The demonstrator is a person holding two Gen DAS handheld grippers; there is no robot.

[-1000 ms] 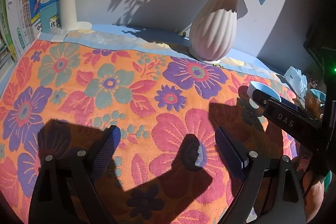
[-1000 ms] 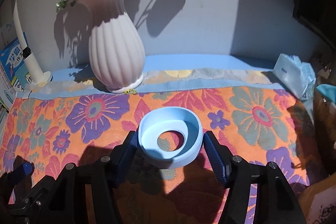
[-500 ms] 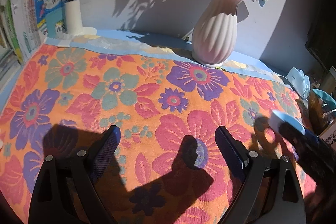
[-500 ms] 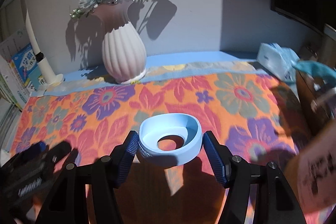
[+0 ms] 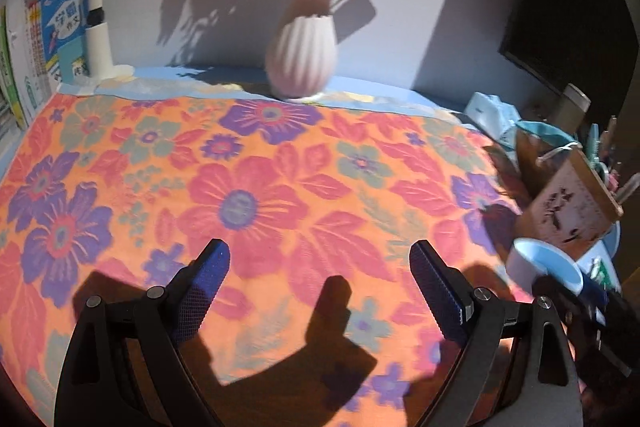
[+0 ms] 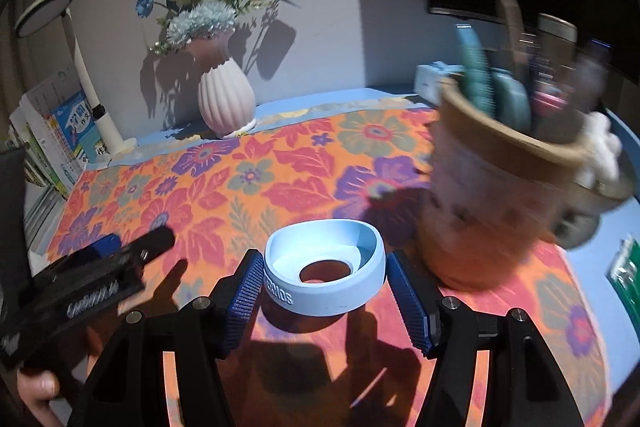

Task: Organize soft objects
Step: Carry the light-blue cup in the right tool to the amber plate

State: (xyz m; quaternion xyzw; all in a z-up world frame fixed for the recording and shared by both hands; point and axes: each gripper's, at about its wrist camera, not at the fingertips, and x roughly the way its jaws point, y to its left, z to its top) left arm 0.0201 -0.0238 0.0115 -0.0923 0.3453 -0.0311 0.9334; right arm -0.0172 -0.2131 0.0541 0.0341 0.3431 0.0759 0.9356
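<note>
My right gripper (image 6: 322,277) is shut on a light blue soft ring (image 6: 325,273) with a hole in its middle, held just above the flowered cloth (image 6: 224,183). The same ring (image 5: 544,263) shows at the right edge of the left wrist view, near the brown holder. My left gripper (image 5: 320,283) stands wide open over the flowered cloth (image 5: 248,187) with nothing between its blue pads. In the right wrist view the left gripper (image 6: 88,267) appears at the lower left, held by a hand (image 6: 38,395).
A brown holder (image 6: 492,187) full of pens and combs stands right of the ring, blurred. A pink ribbed vase (image 5: 302,57) with flowers stands at the back by the wall. A white lamp (image 5: 98,39), books (image 5: 64,27) and a tissue pack (image 5: 490,111) line the edges.
Both grippers have pulled back and swung right. The right one carried the ring toward the brown holder, which has come into view. The vase looks farther off in both views.
</note>
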